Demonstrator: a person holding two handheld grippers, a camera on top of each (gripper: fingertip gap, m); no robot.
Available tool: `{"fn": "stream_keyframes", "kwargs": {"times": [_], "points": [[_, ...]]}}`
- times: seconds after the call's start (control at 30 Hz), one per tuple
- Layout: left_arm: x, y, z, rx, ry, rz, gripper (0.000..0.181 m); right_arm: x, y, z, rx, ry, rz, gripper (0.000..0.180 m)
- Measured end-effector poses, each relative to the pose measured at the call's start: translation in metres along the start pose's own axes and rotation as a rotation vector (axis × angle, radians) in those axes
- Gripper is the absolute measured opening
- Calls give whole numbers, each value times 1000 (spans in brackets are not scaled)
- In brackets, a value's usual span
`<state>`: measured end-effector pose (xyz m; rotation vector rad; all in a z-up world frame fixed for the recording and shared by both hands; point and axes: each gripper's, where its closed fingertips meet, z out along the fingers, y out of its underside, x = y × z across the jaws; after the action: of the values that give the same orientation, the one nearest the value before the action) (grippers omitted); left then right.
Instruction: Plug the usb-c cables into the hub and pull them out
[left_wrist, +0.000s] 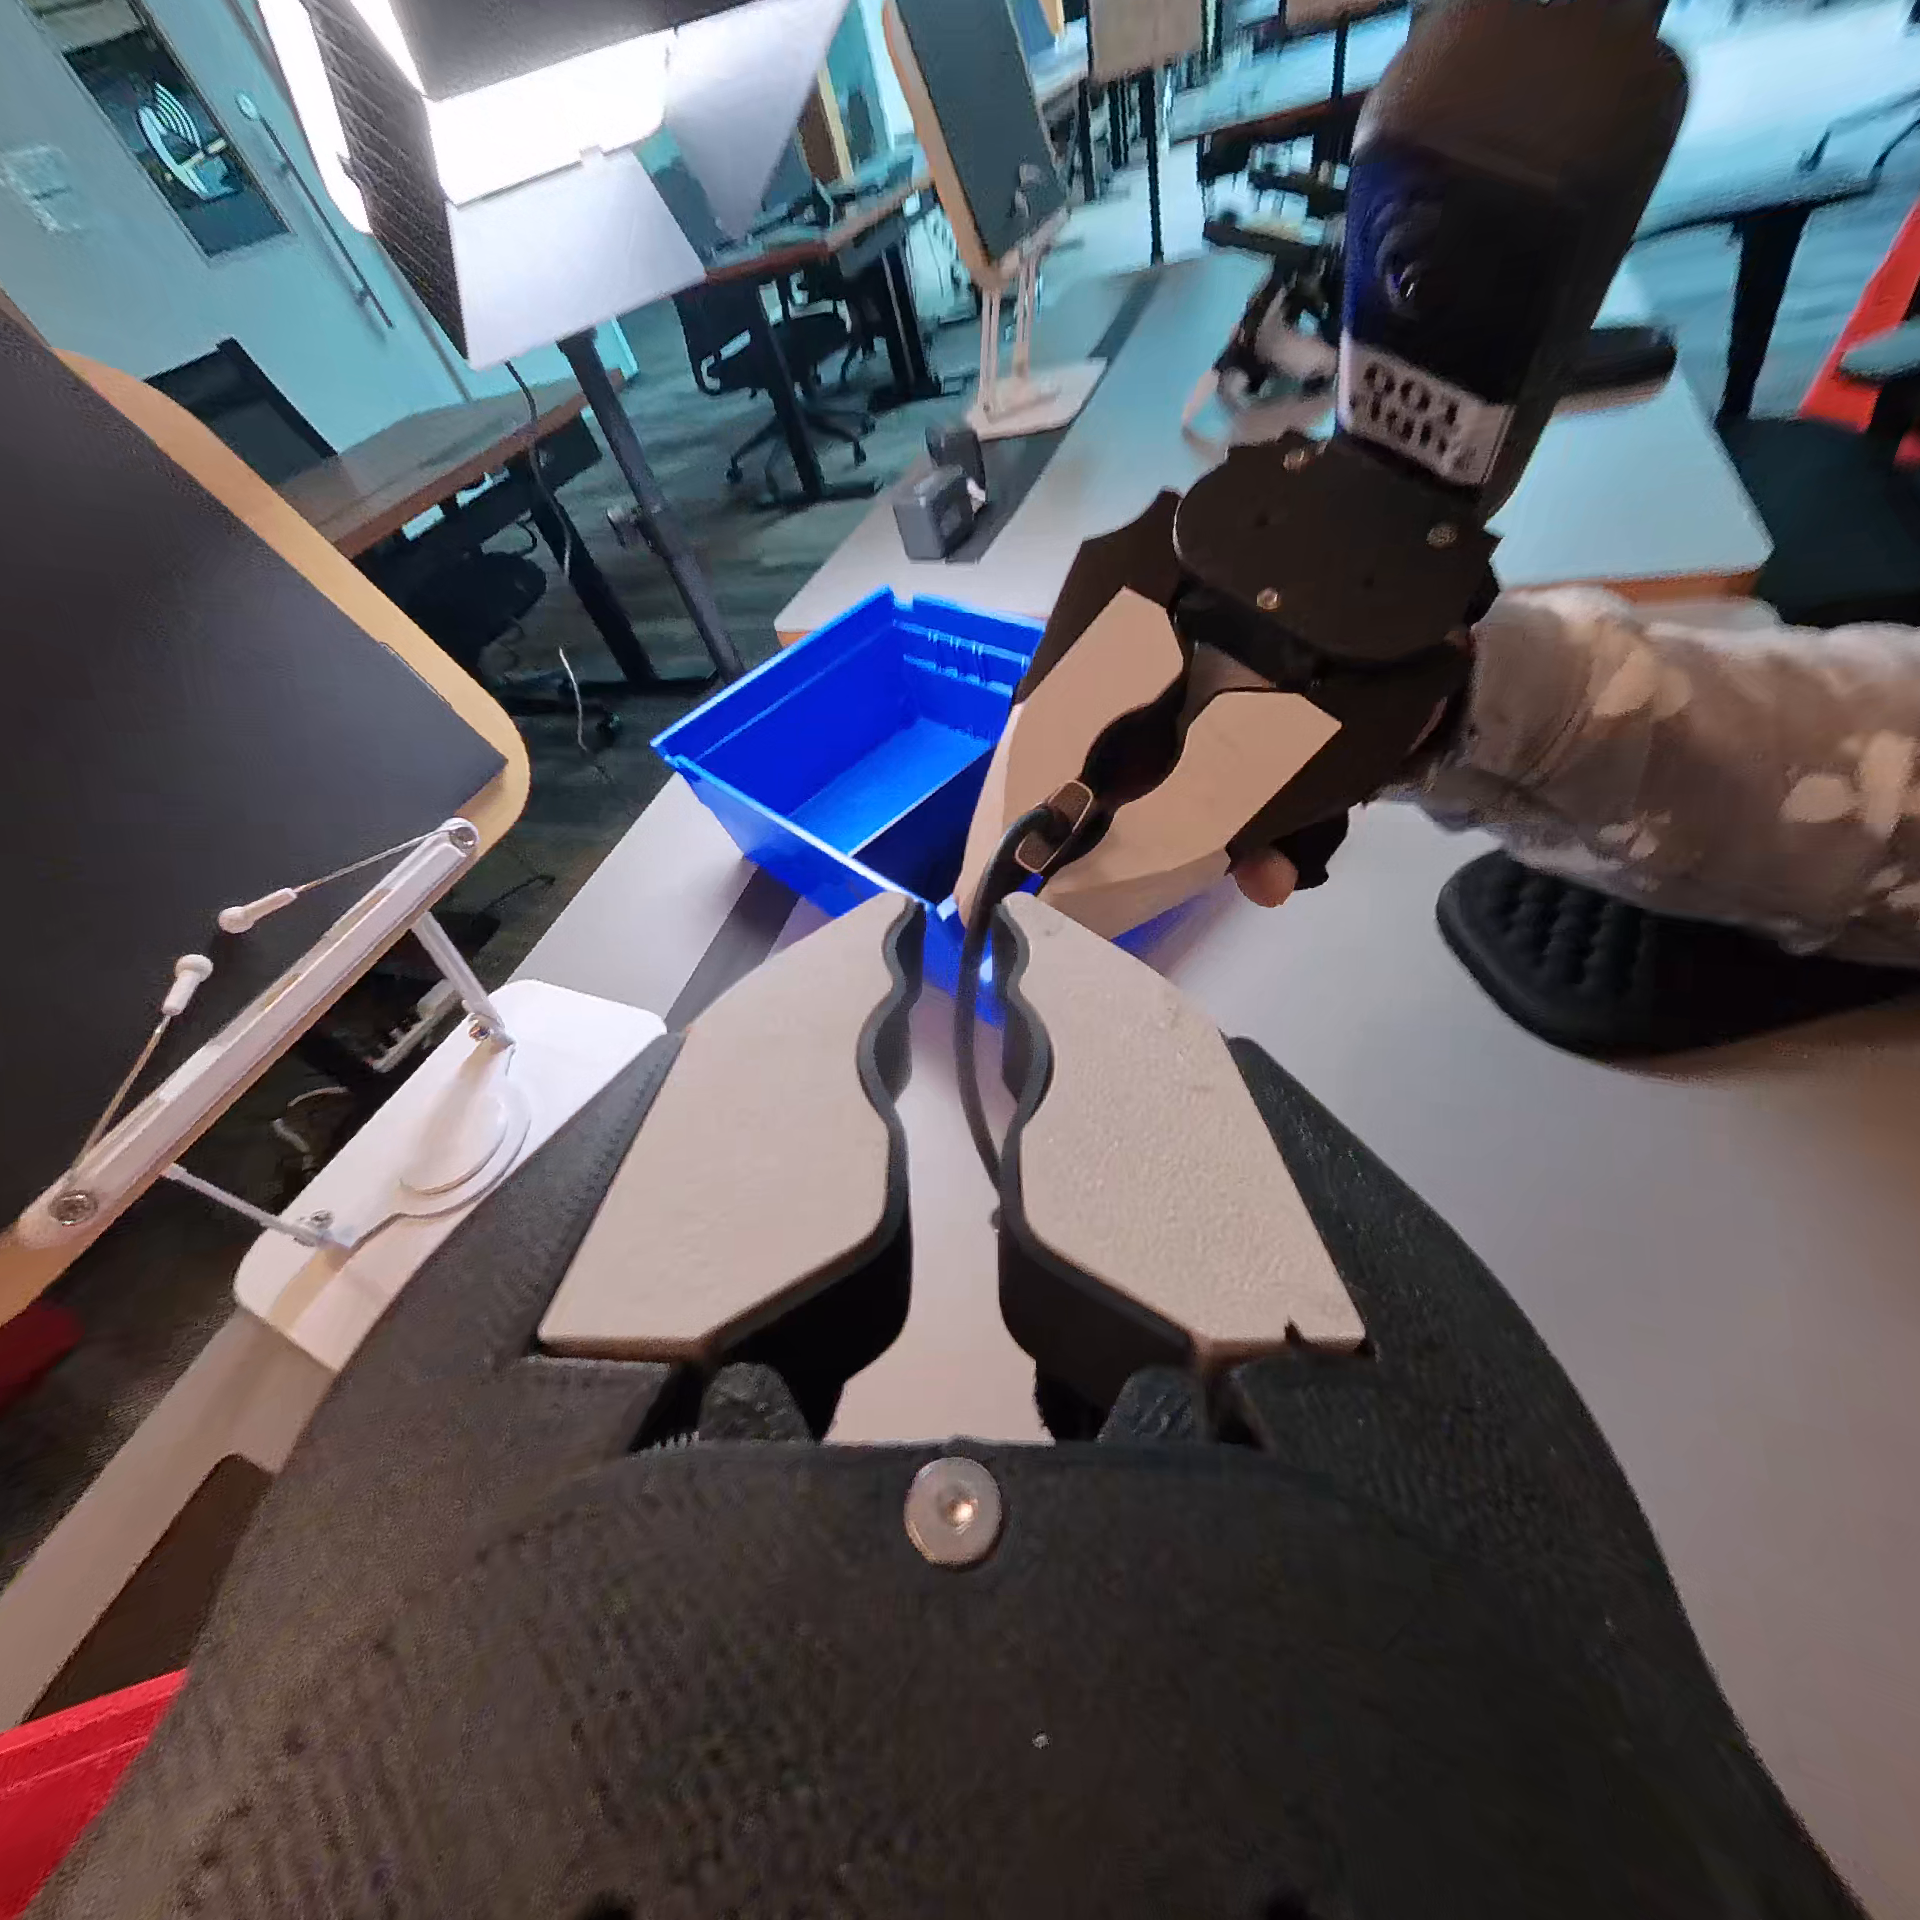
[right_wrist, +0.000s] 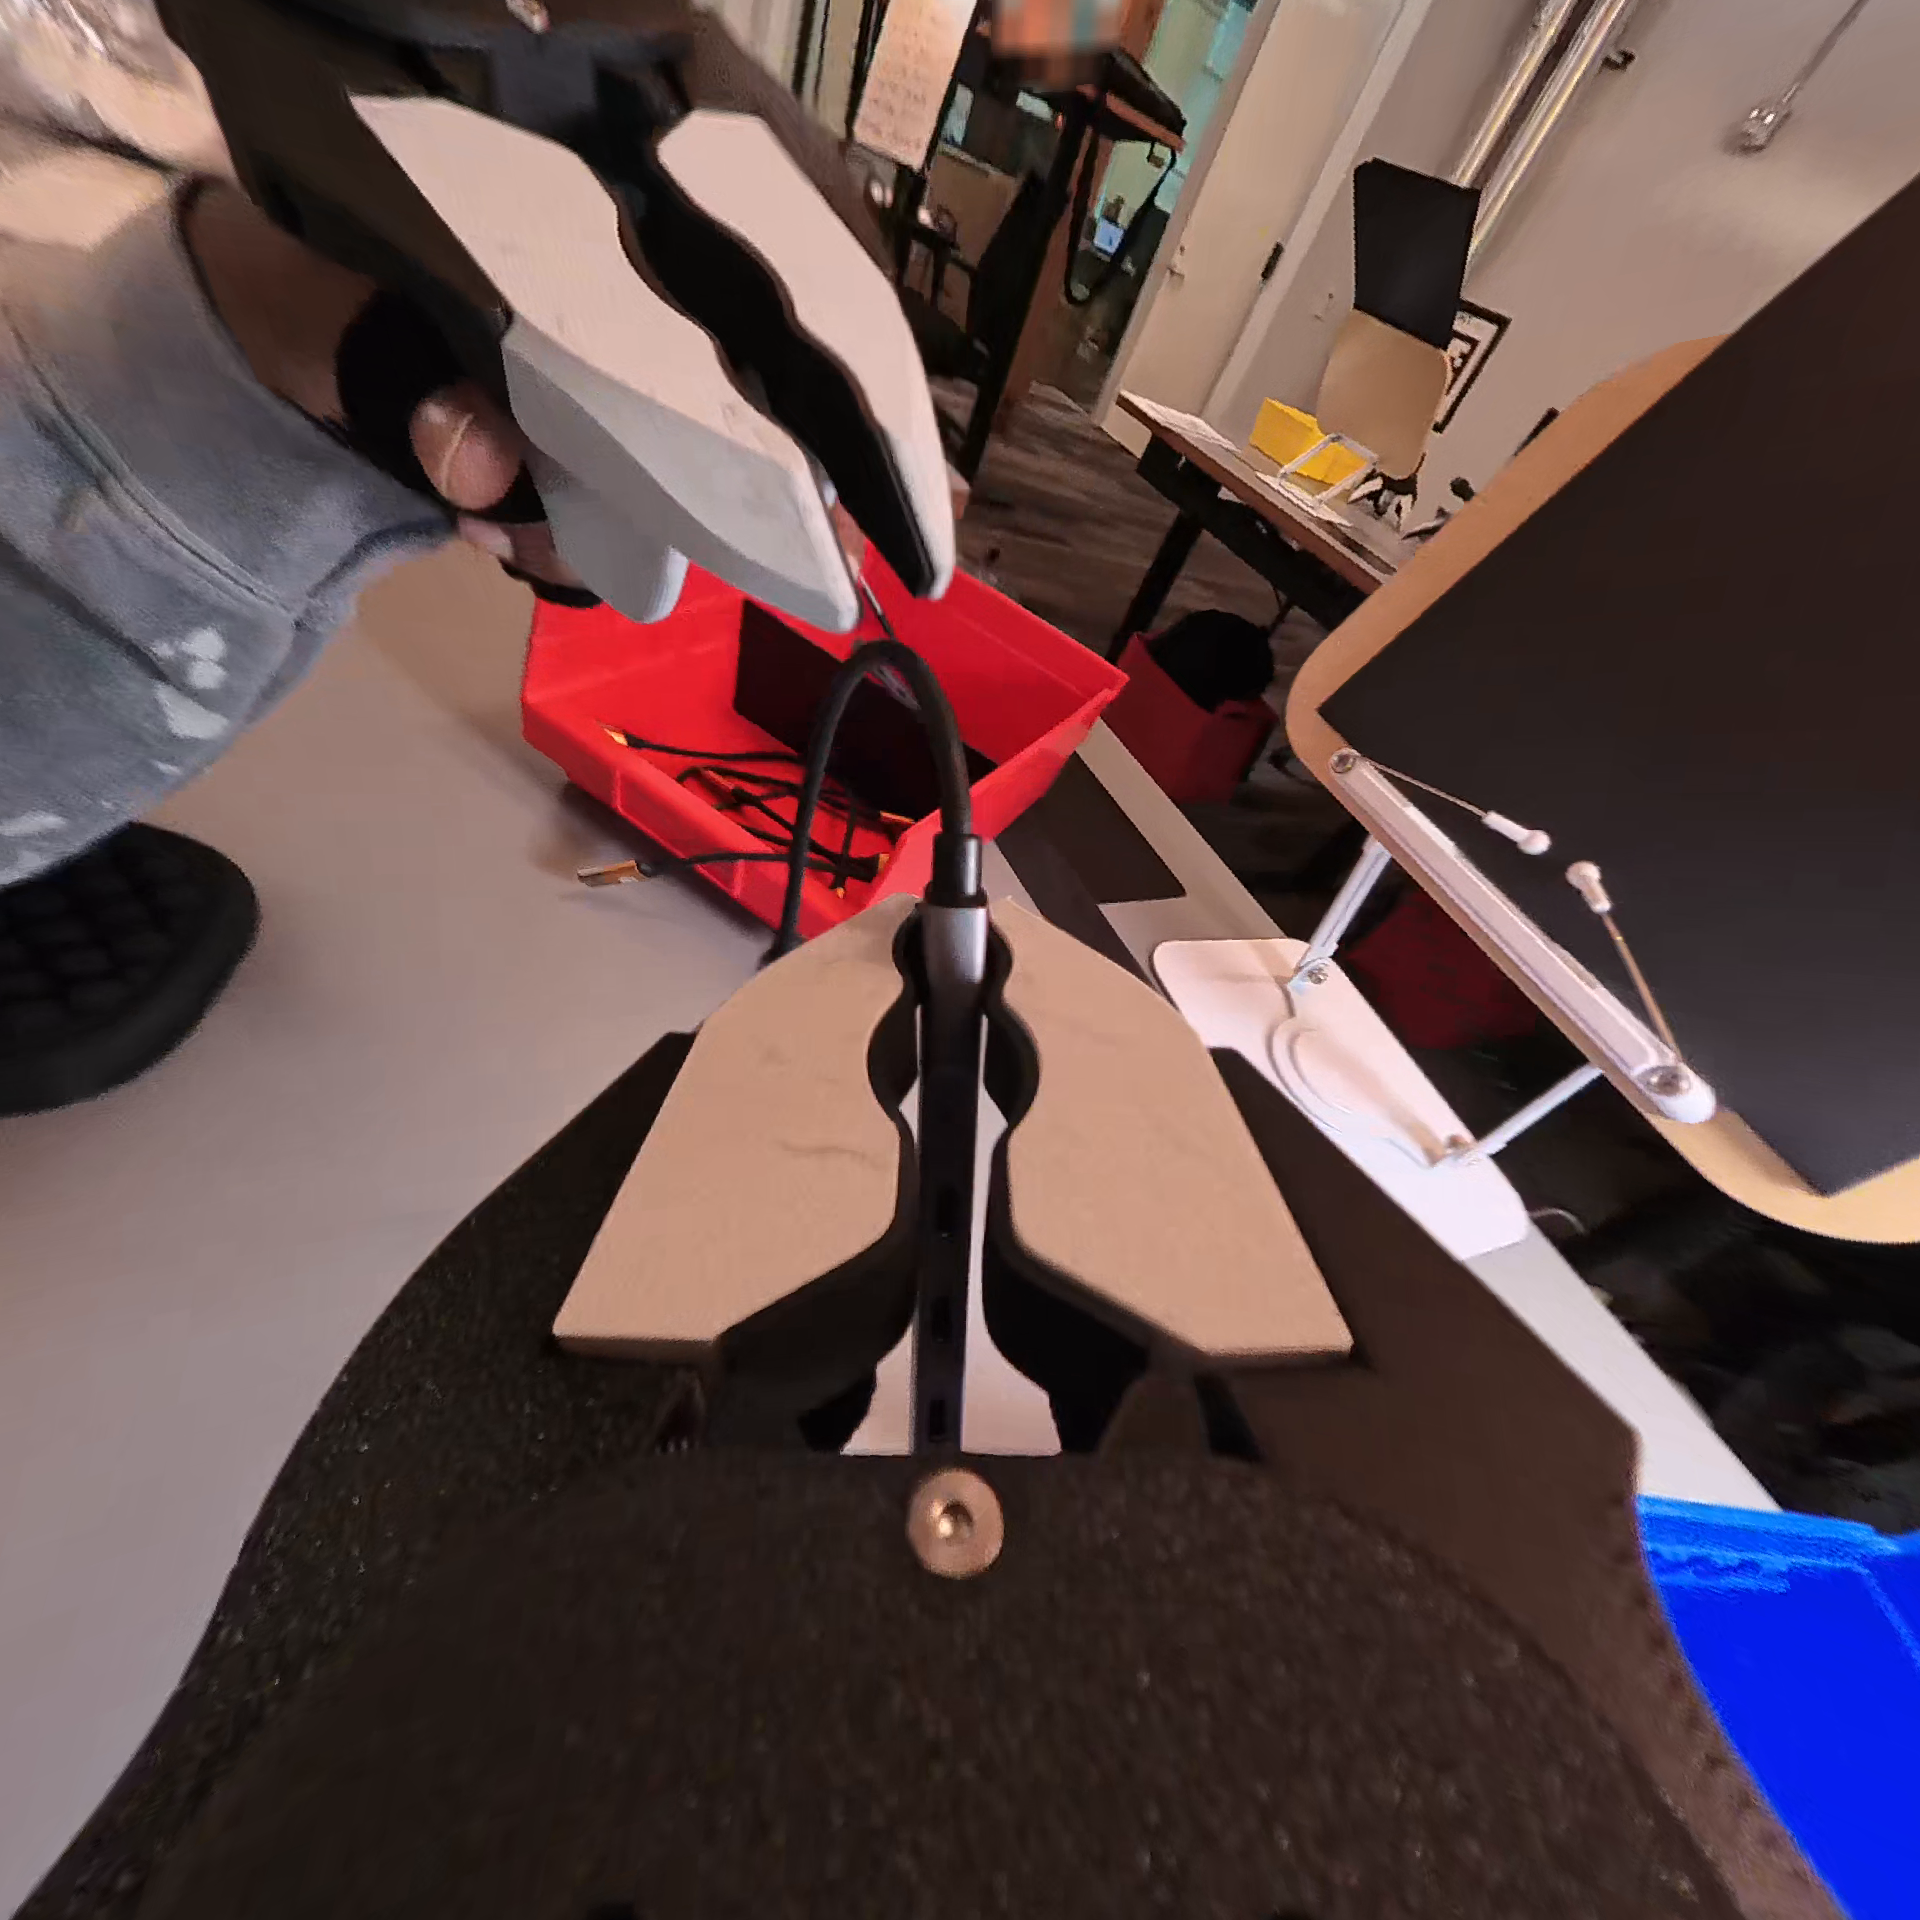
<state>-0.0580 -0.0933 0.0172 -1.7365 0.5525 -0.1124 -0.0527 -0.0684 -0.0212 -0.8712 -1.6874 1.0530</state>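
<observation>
Right wrist view: right gripper (right_wrist: 951, 935) fingers clamped hub (right_wrist: 948, 1195); left gripper (right_wrist: 883, 582) fingers pinched cable (right_wrist: 940, 727) end. Judged mid-handling; next needs port alignment.

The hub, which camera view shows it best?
The right wrist view: the hub runs lengthwise between the right gripper with its ports facing the camera. The left wrist view shows only its end.

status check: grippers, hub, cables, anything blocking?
Right gripper shut on hub. Left gripper near hub's pigtail cable; grip unclear. Spare cables in red bin. Nothing blocking.
</observation>
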Motion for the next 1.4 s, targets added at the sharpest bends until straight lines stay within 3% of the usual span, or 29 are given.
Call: {"fn": "stream_keyframes", "kwargs": {"times": [0.03, 0.13, 0.27, 0.37, 0.5, 0.57, 0.67, 0.8, 0.93, 1.17, 1.4], "points": [[-2, -3, -4, 31, 9, -26, 13, 2, -3, -4, 27, -10, 29, 8], [-10, -10, -17, 128, 44, -101, 13, 5, -20, -18, 162, -65, 96, 8], [-30, -8, -23, 263, 90, -275, 9, 5, -59, -51, 470, -191, 235, 8], [-22, 9, -3, 244, 200, -353, 11, 7, -85, -75, 676, -270, 340, 8], [30, 18, 40, 199, 420, -345, 25, 7, -98, -88, 783, -294, 369, 8], [59, 10, 55, 215, 501, -321, 30, 5, -98, -87, 781, -288, 362, 8], [77, -2, 72, 254, 447, -249, 33, 3, -99, -85, 782, -298, 361, 8], [82, -6, 76, 243, 372, -159, 10, 3, -99, -84, 779, -297, 360, 8], [66, -5, 63, 196, 336, -144, 10, 15, -92, -89, 725, -258, 360, 8], [26, -11, 25, 200, 268, -203, 10, 11, -51, -72, 414, -220, 188, 12], [26, -13, 9, 172, 267, -153, 10, -1, -45, -64, 374, -255, 138, 16]]}}
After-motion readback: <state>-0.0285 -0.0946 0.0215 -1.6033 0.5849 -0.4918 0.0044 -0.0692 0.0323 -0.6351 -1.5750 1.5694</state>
